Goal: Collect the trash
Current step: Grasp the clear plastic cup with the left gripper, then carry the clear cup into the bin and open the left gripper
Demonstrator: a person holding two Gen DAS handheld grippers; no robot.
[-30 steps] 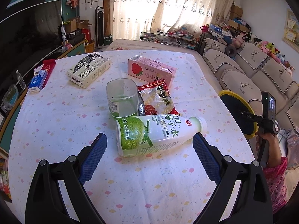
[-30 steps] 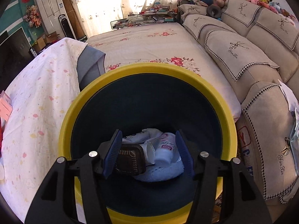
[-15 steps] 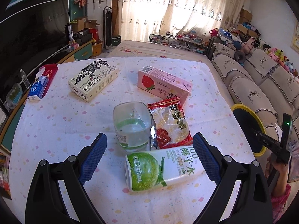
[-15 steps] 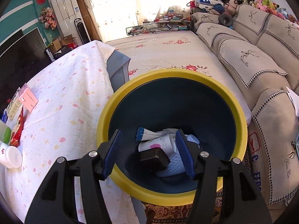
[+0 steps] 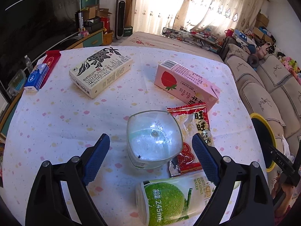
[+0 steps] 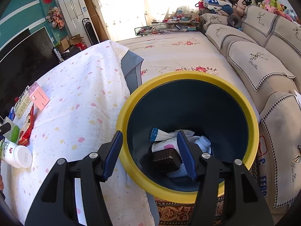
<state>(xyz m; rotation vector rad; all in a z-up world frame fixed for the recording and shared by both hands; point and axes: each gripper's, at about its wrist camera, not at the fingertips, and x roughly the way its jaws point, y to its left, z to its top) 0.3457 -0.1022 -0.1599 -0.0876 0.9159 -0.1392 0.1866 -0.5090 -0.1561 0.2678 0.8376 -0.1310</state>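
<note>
The left gripper (image 5: 151, 156) is spread wide over the table (image 5: 62, 116), holding nothing, its 2 blue pads on either side of a clear plastic bottle (image 5: 154, 141) seen end-on, so its cap is hidden. Just near of it lies a coconut water bottle (image 5: 169, 197) with a green fruit label, its right end covered by the right finger. To the bottle's right, a red and clear snack wrapper (image 5: 195, 130) is partly tucked behind the same finger. Farther off lie a pink strawberry milk carton (image 5: 186, 84) and, to the left, a cream carton with black leaf print (image 5: 101, 73). At the far left edge sit a small blue box (image 5: 35, 77) and a red packet (image 5: 50, 62).

The right gripper (image 6: 149, 150) is also spread and empty, over the near rim of the yellow-rimmed bin (image 6: 190, 75) beside the table. Inside, partly behind the right finger, lie a dark ribbed box (image 6: 165, 160), a white tube (image 6: 163, 133) and a small white bottle (image 6: 203, 143); what lies below them is hard to make out.
</note>
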